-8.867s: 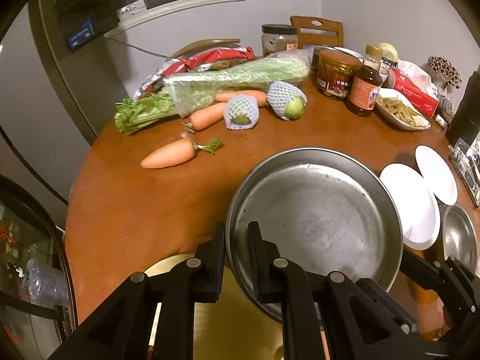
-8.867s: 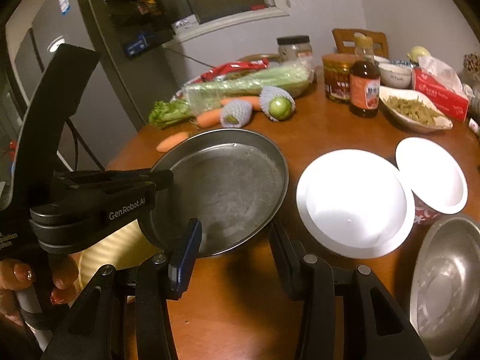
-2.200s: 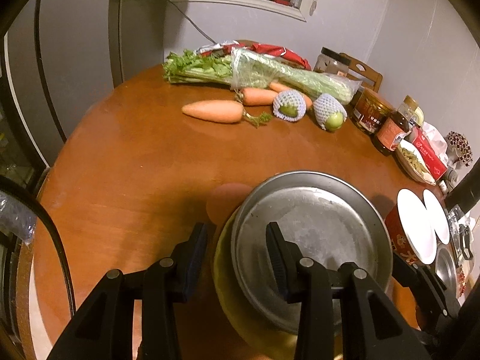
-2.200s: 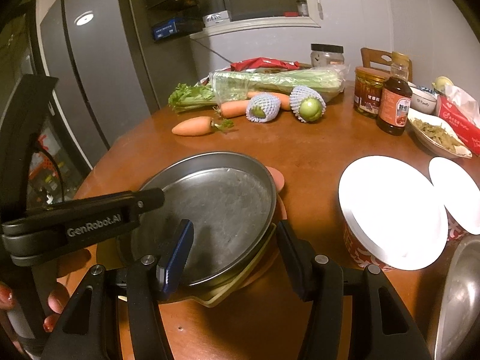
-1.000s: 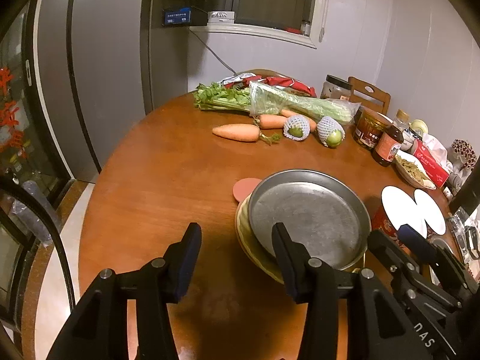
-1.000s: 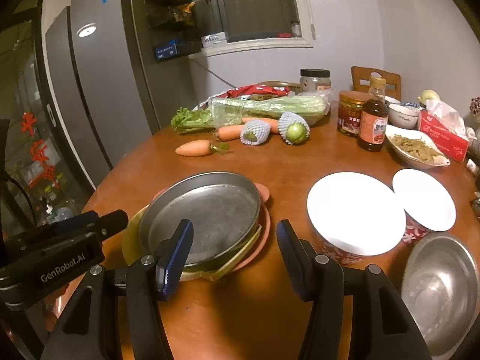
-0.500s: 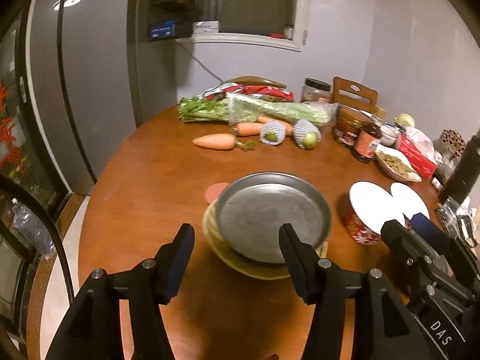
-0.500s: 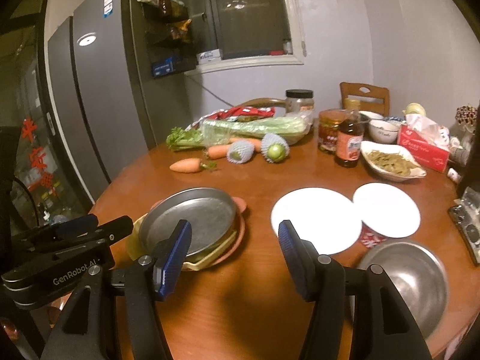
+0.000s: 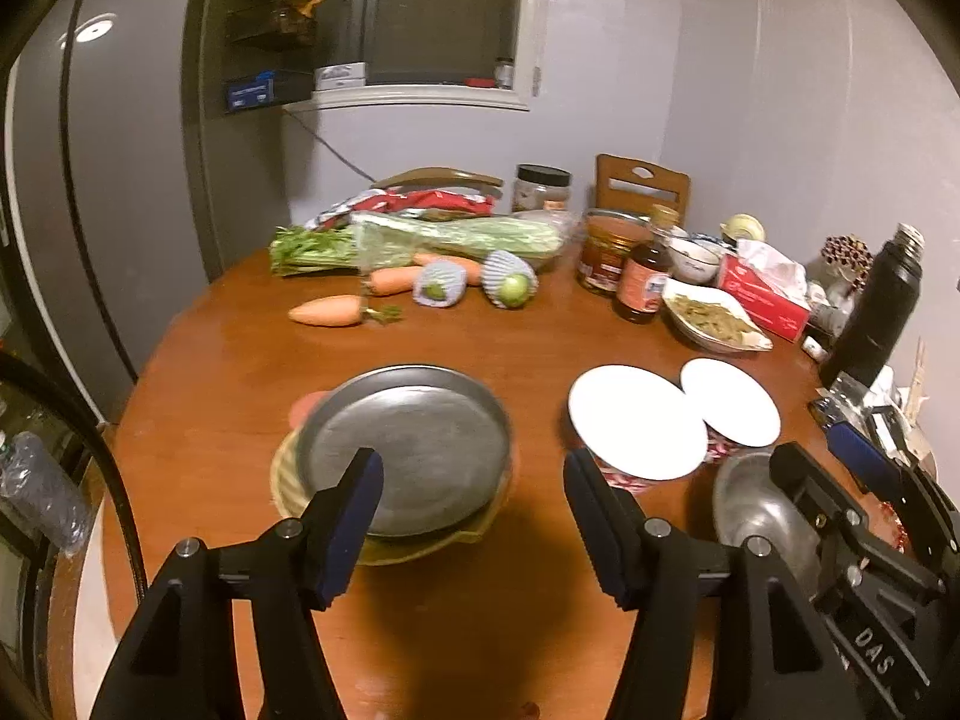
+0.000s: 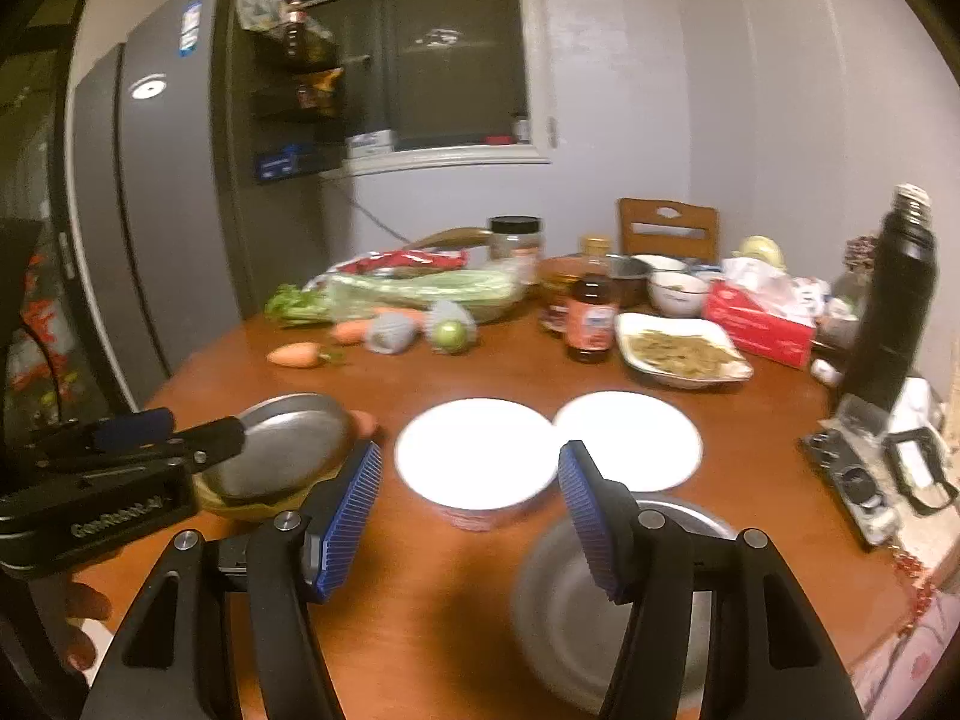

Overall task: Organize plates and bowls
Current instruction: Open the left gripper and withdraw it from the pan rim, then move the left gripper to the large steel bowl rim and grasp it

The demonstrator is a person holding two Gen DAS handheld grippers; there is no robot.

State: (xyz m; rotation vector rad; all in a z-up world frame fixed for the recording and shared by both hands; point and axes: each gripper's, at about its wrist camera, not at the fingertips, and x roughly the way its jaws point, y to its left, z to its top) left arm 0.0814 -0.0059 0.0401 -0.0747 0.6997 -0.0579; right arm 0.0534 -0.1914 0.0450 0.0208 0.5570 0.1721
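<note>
- Plates and bowls, stacked at left: steel plate (image 9: 414, 444) lies on top of a yellow dish (image 9: 288, 474), with a pink plate's edge (image 9: 303, 405) showing behind; the stack rests on the round wooden surface (image 9: 528, 348)
- left gripper (image 9: 471, 516): raised above the near edge of the surface, its jaws set apart and just lately opening; nothing between them; it touches no dish
- centre: two white plates (image 10: 477, 450) and (image 10: 630, 438), edges meeting, each laid on top of a red-patterned bowl (image 10: 474, 519)
- right gripper (image 10: 471, 525): above the near edge, blue ribbed pads apart, jaws just lately opening; empty; the larger white plate appears beyond the gap
- steel bowl (image 10: 564, 606): upright, nearest the edge, just in front of the white plates; partly hidden by the right finger
- far side, left to right: carrots (image 9: 327, 311), bagged celery (image 9: 456, 237), sauce bottle (image 9: 645, 282), a dish of food (image 9: 708, 315), tissue box (image 9: 762, 294), black flask (image 9: 882, 306)
</note>
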